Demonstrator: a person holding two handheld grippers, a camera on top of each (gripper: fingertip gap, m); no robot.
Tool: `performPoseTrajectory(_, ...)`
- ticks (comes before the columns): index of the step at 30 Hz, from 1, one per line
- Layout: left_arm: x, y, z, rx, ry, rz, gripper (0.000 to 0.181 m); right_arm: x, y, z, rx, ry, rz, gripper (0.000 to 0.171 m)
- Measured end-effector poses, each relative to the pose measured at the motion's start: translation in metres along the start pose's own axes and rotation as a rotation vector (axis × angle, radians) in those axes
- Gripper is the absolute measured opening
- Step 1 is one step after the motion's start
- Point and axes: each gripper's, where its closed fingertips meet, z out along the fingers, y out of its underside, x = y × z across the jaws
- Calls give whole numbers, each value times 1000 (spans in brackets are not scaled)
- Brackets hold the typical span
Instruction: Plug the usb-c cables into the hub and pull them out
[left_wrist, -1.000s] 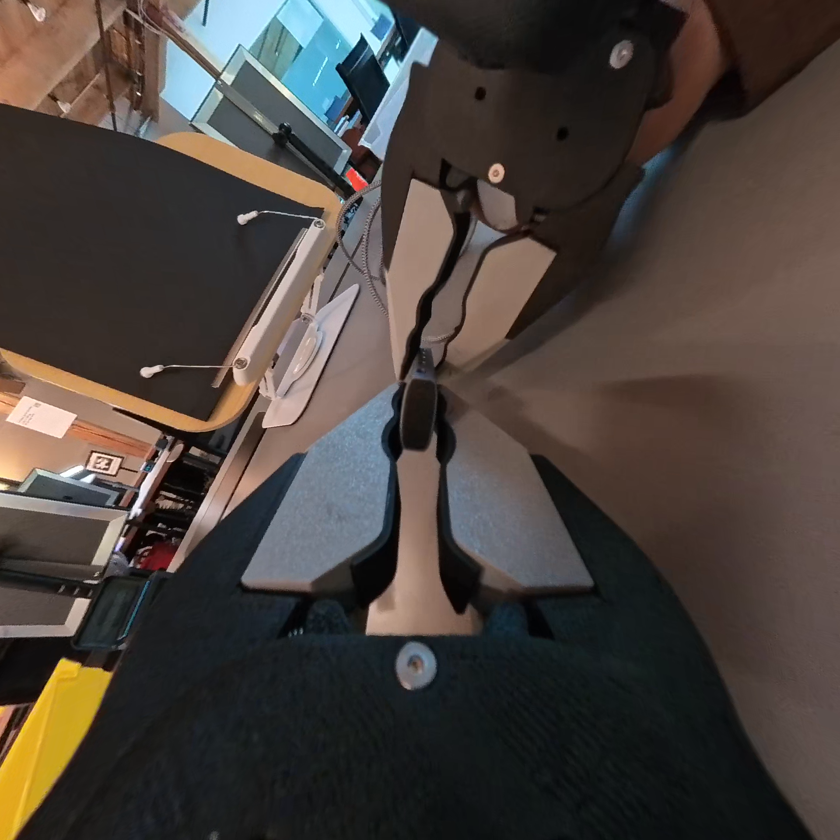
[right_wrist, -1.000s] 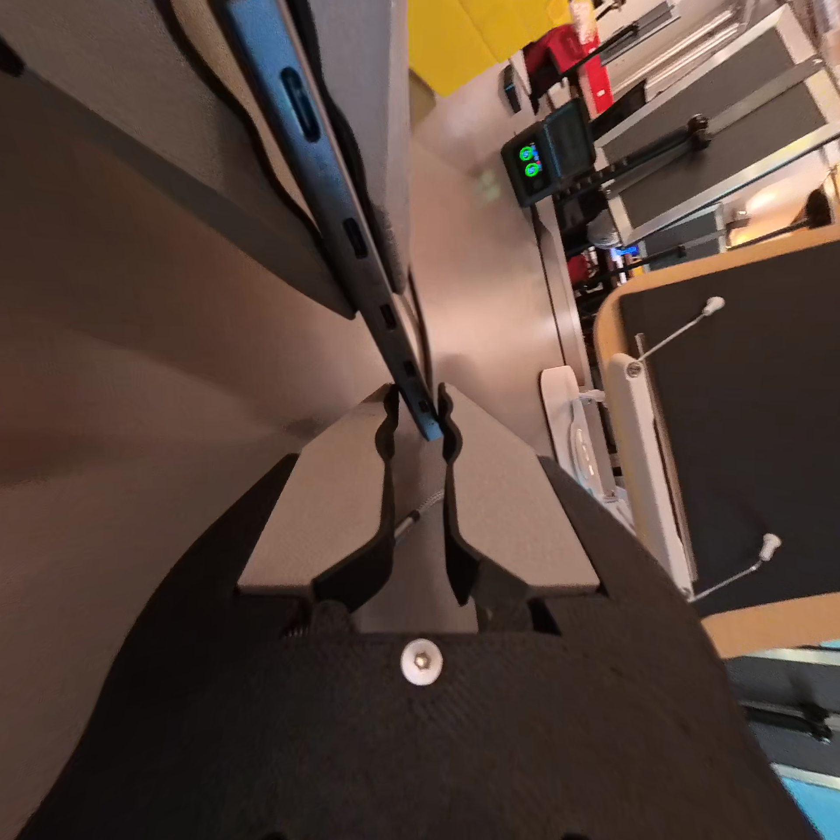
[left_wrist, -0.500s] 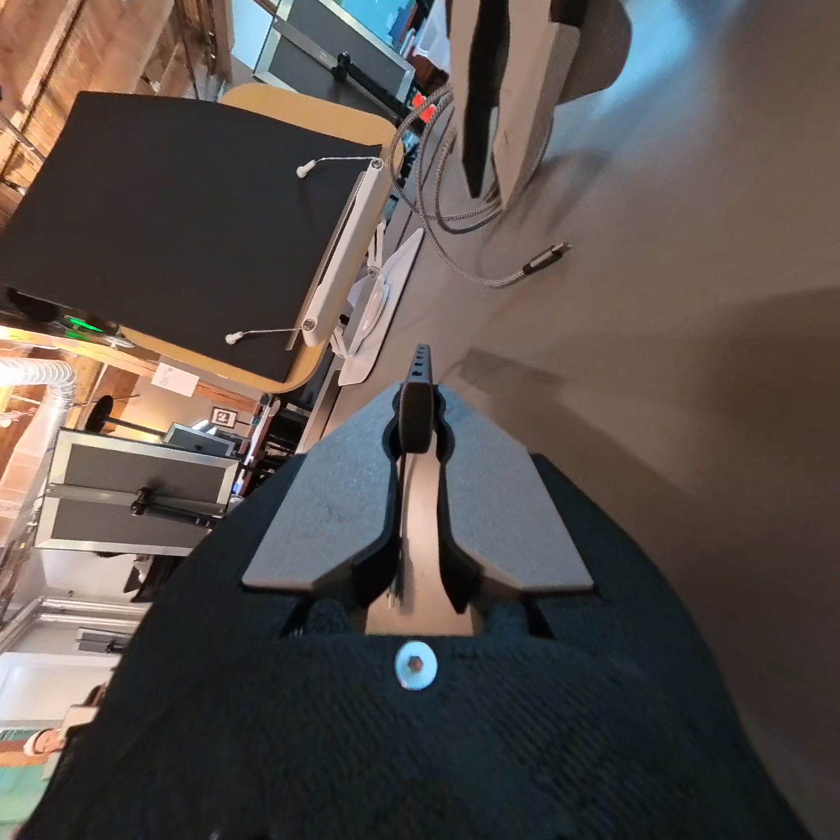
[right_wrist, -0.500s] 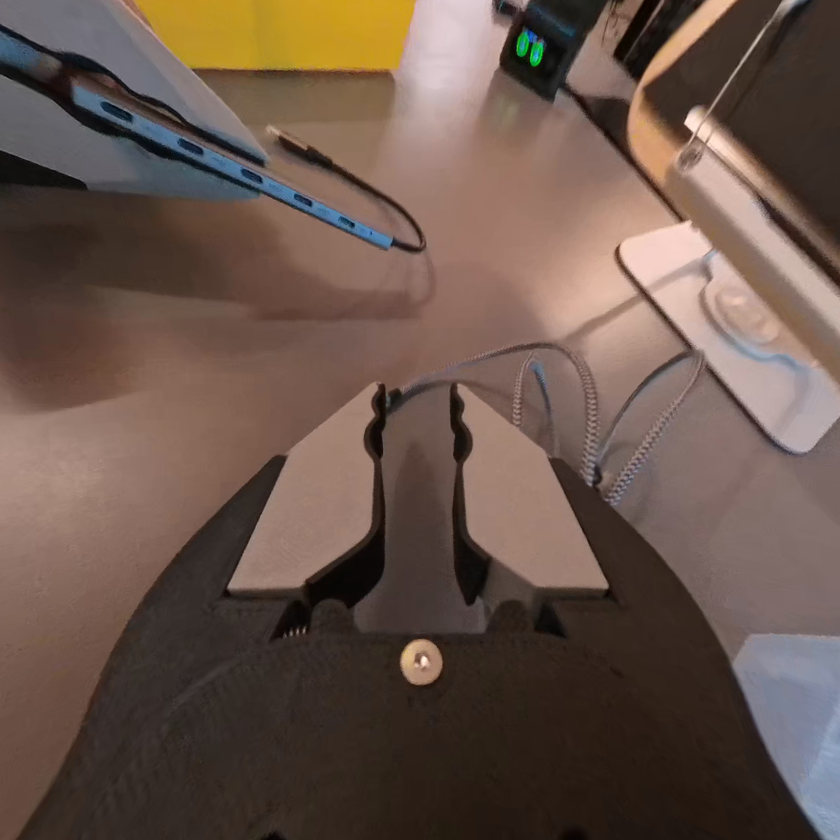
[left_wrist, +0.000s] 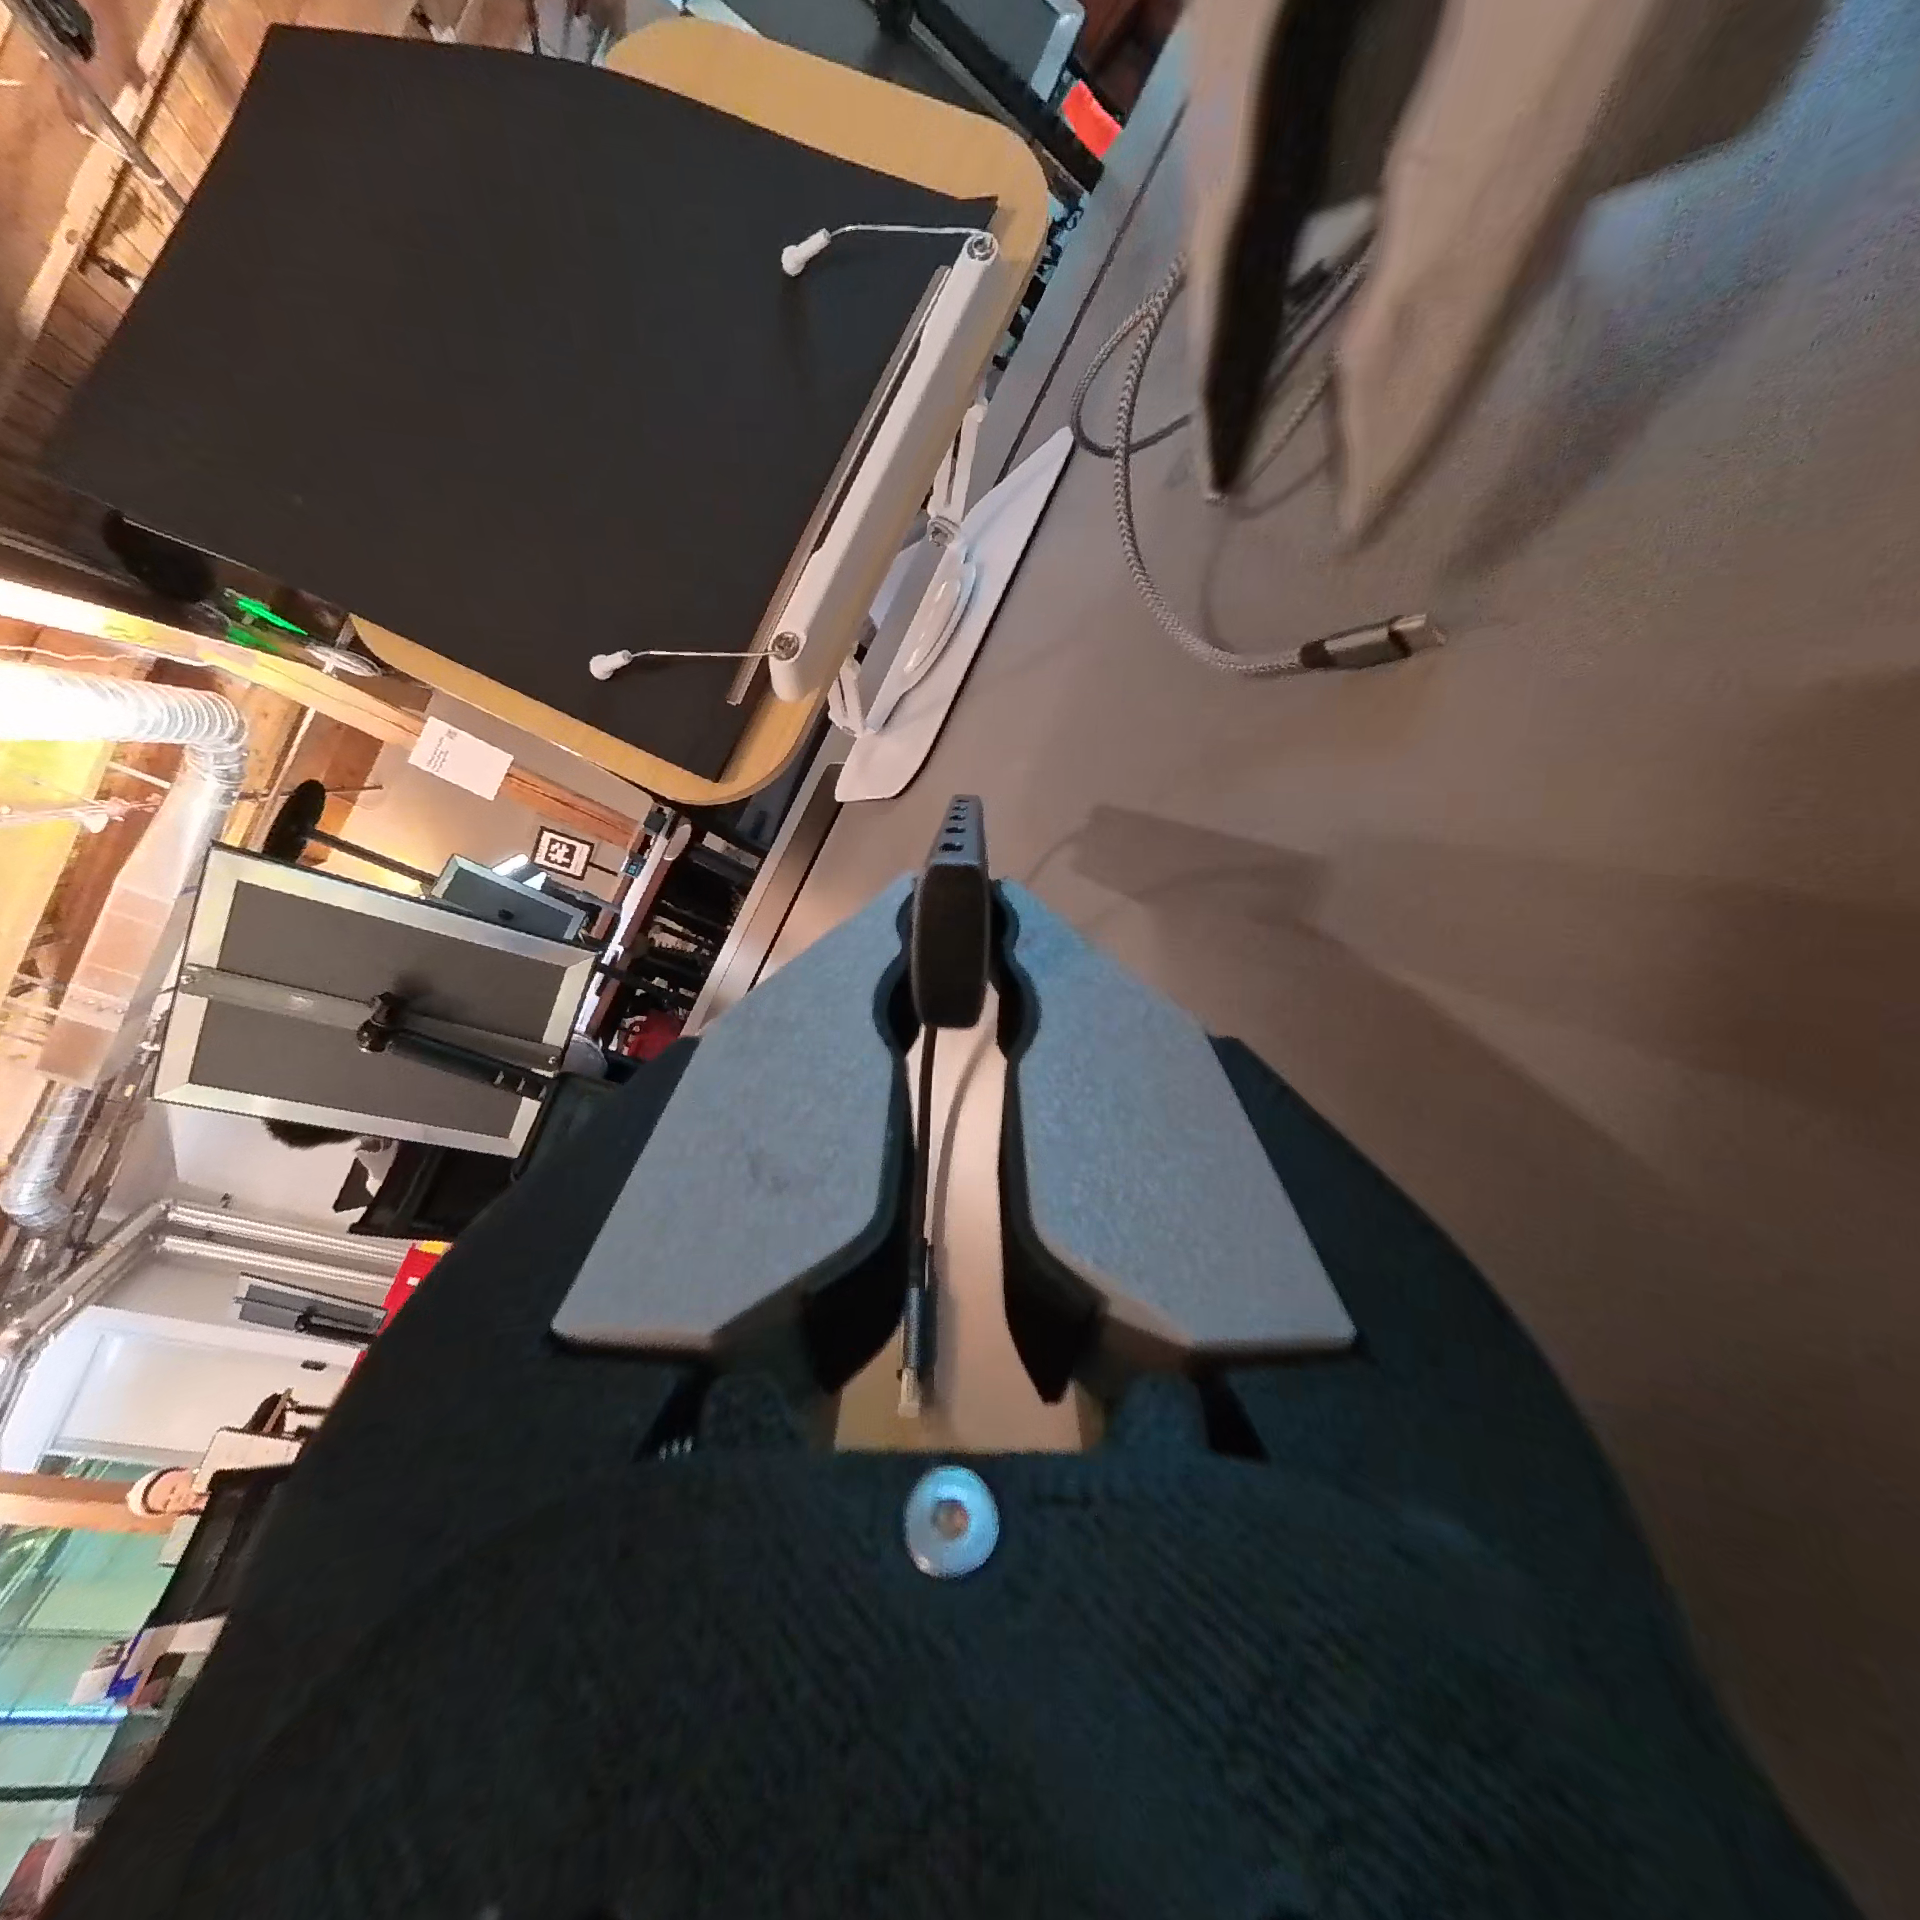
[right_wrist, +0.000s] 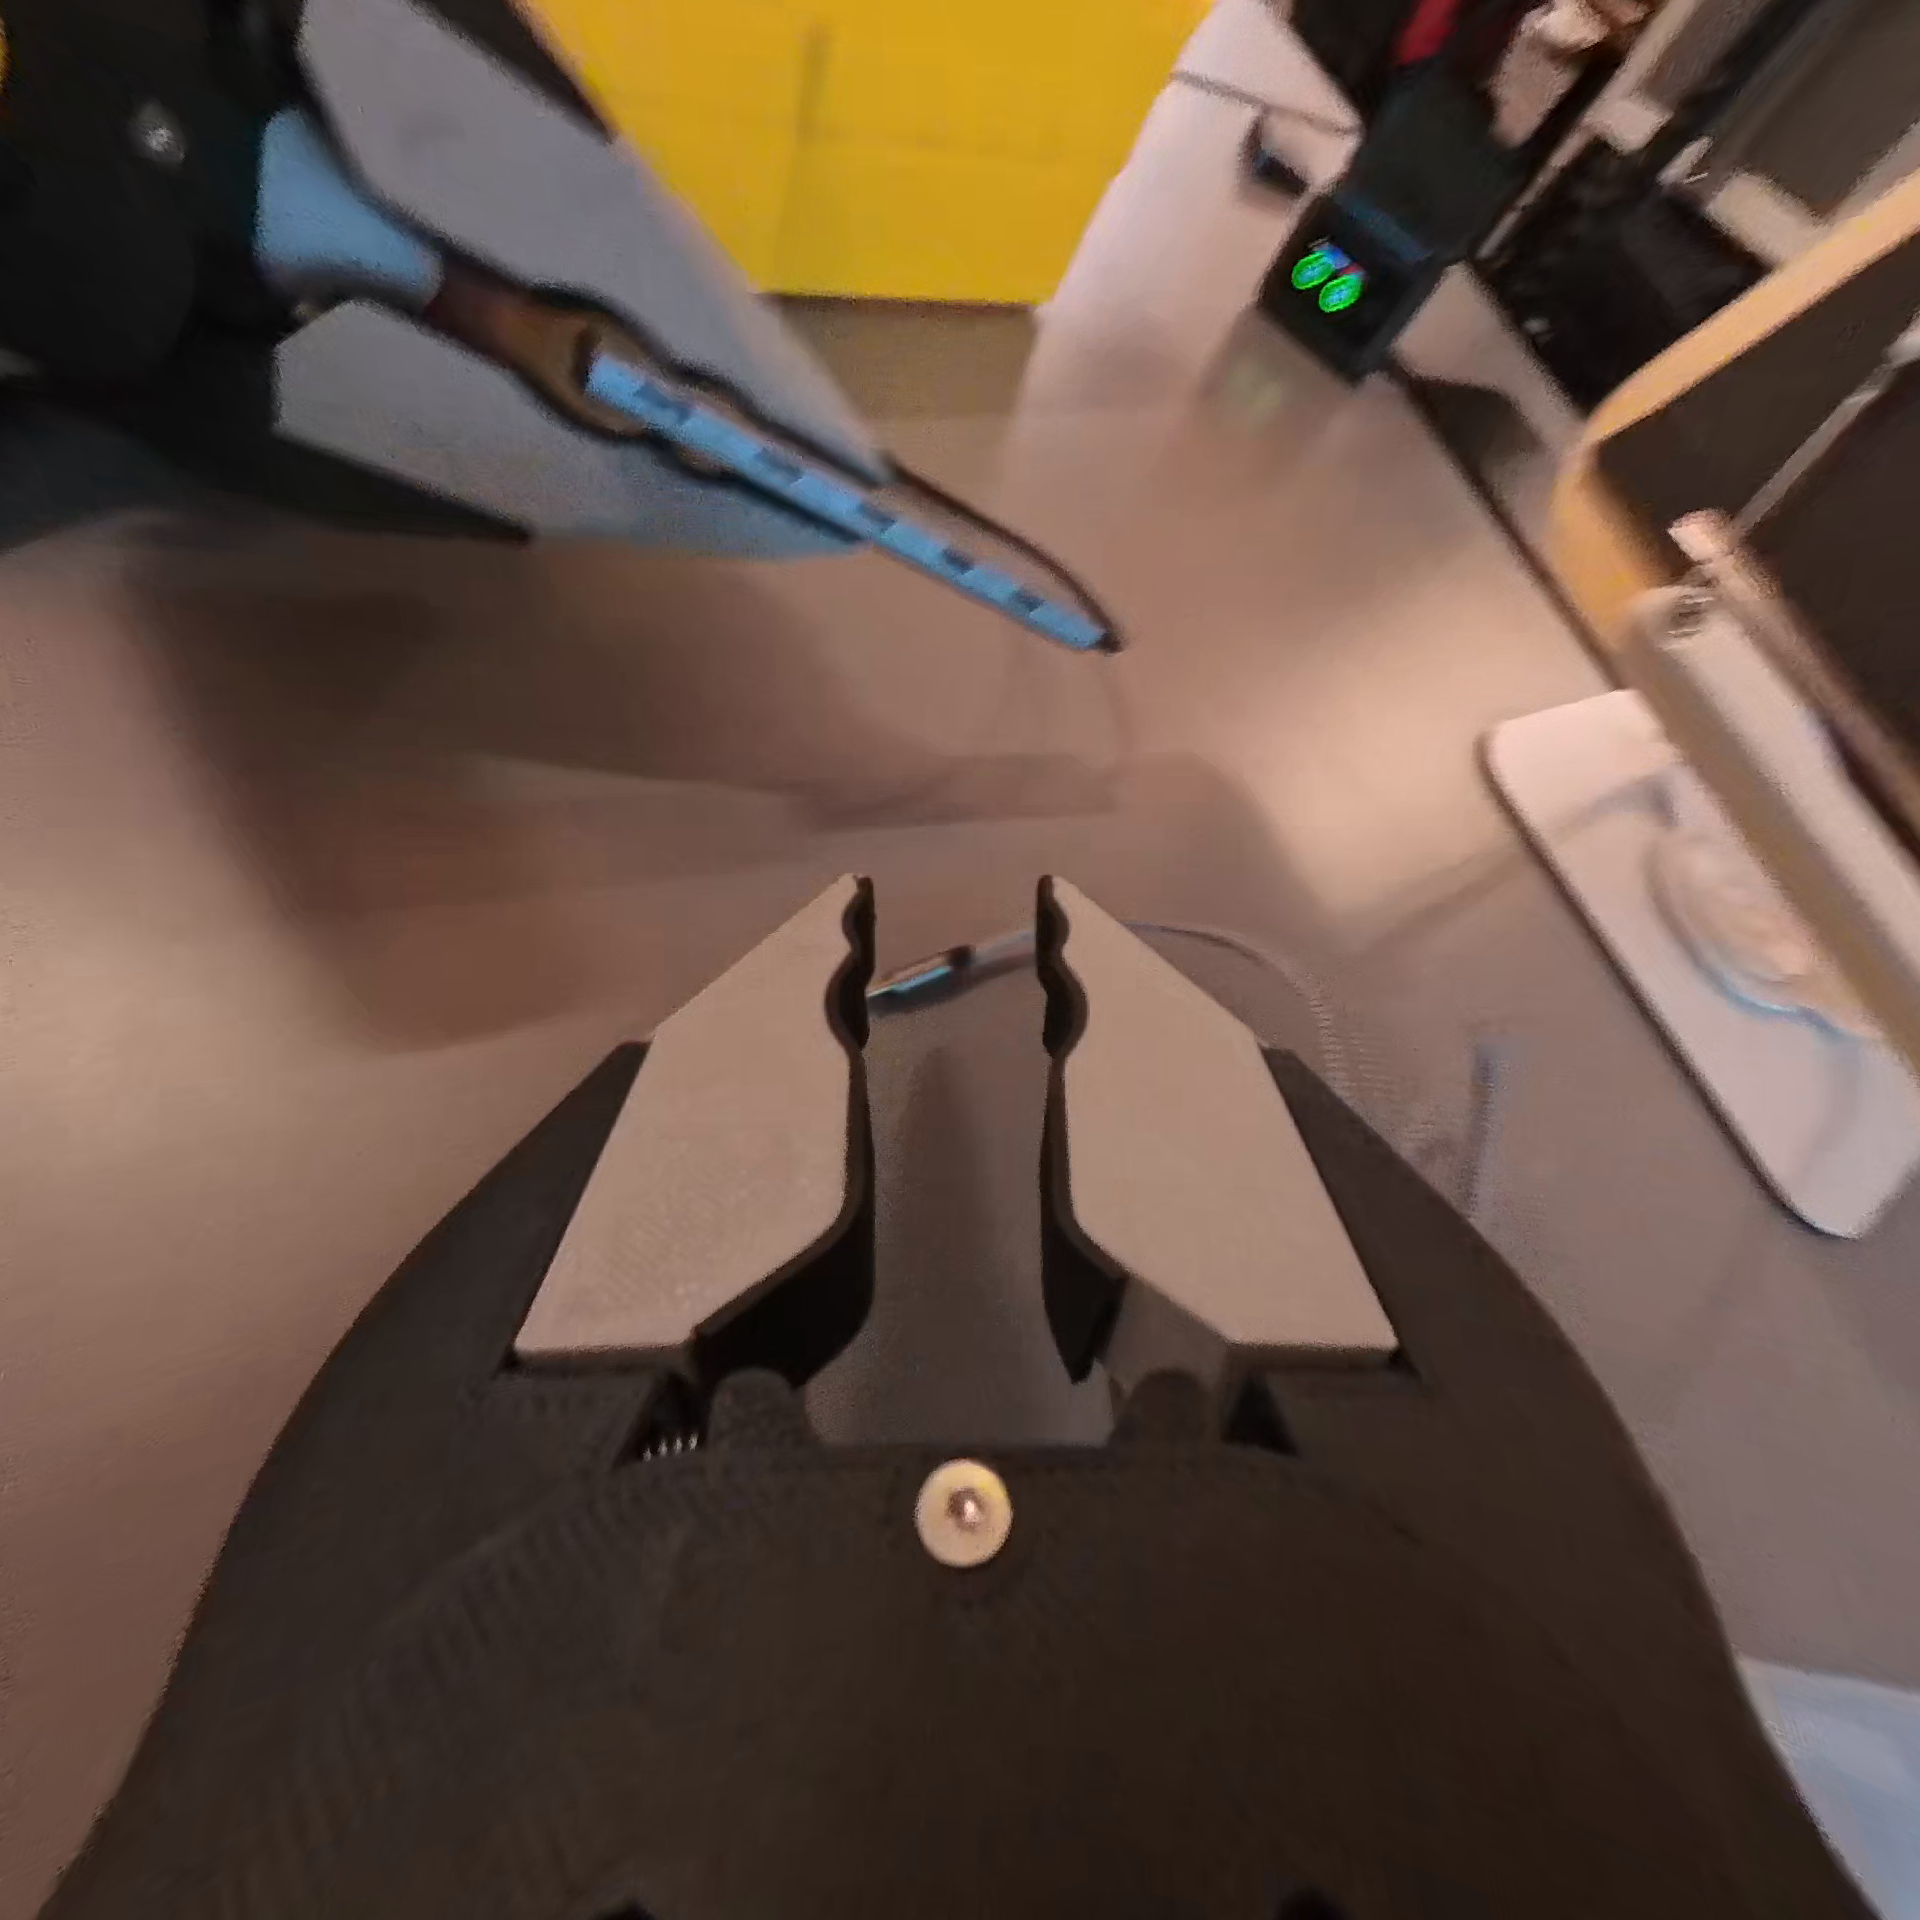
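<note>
Hub (left_wrist: 948, 914) is sitting clamped edge-on between the fingertips of the left gripper (left_wrist: 952, 940), raised above the grey table (left_wrist: 1558, 1039), its row of ports facing away toward the far side. Its own thin dark lead is hanging back between the fingers. In the right wrist view, that same hub (right_wrist: 904, 545) is showing at upper left as a slim blue bar, tilting down to the right.

The right gripper (right_wrist: 954, 940) is hovering with its jaws parted and nothing between them. A braided usb-c cable (left_wrist: 1247, 644) is lying loose on the table, its metal plug (left_wrist: 1371, 642) unplugged and well apart from the hub. A white stand (left_wrist: 935, 665) is sitting at the far left.
</note>
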Motion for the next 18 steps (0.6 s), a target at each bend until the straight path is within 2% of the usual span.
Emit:
performPoseTrajectory(1, 1, -1, 0, 3, 5, 0, 7, 10, -4, -4, 3, 31, -3, 28)
performPoseTrajectory(4, 5, 0, 2, 2, 28, 1, 8, 31, -5, -3, -107, 56, -54, 28)
performPoseTrajectory(7, 6, 1, 2, -2, 34, 10, 8, 55, -4, 3, -281, 115, -217, 27)
performPoseTrajectory(11, 6, 1, 2, -7, 32, 19, 8, 52, 6, 26, -490, -59, -247, 39)
performPoseTrajectory(15, 6, 1, 1, -5, 28, 27, 8, 49, 41, 36, -733, -252, -160, 43)
performPoseTrajectory(18, 5, 0, 1, 5, 29, 18, 8, 46, 60, 38, -827, -360, -107, 11)
